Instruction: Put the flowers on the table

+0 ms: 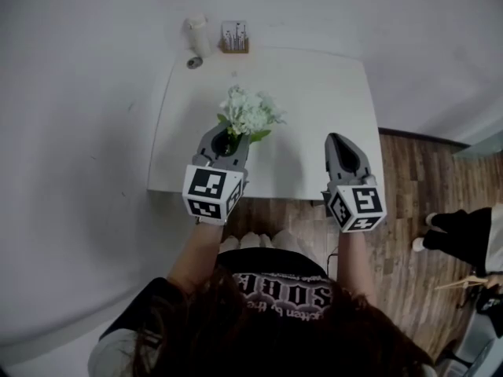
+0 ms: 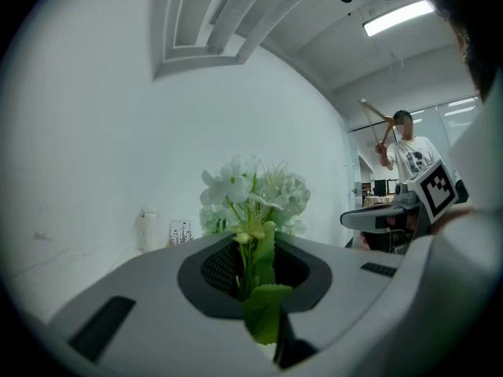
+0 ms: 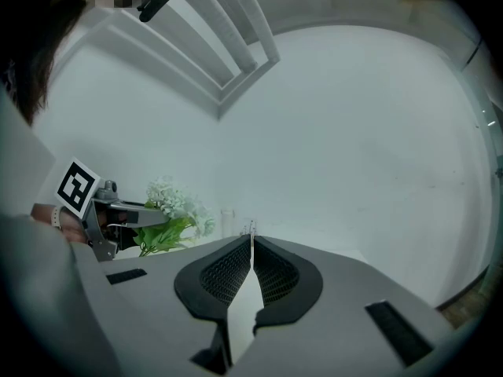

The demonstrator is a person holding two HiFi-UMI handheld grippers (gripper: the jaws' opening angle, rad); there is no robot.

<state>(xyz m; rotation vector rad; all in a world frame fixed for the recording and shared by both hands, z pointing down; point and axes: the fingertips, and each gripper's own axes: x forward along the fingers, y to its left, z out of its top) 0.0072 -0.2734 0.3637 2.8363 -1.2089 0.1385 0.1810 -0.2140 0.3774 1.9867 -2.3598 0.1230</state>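
**Flowers clamped in the left claw over the worktop, right claw closed and empty**

The left claw [image 1: 228,141] is closed on the green stems of the flowers [image 1: 250,113]. In the left gripper view the stems and one broad leaf sit pinched between the dark pads, and the white blooms rise above the jaw tips. In the head view the bunch sits at centre frame, over the near half of the white worktop [image 1: 314,93]. No view shows whether the stems touch the surface.

The right claw [image 1: 339,141] is right of centre, well apart from the bunch, its tips over the near edge of the worktop. The right gripper view shows its jaws meeting at the tips with nothing between them.

The few other things stand along the far edge of the worktop, at upper centre-left of the head view:
- a white cylinder [image 1: 197,33], upright
- a small rack [image 1: 234,38] just to its right, its contents too small to make out
- a small round thing [image 1: 194,62] just in front of the cylinder

All three are well apart from the flowers, and the worktop between them and the bunch is bare white. A plain pale wall [image 1: 94,93] fills the left and top of the frame.

At the right of the frame is a wooden floor [image 1: 409,179]. A second person [image 1: 464,234] stands there at the right edge, well clear of the worktop. In the left gripper view this person is at the right of the frame, holding up a stick [image 2: 376,116].
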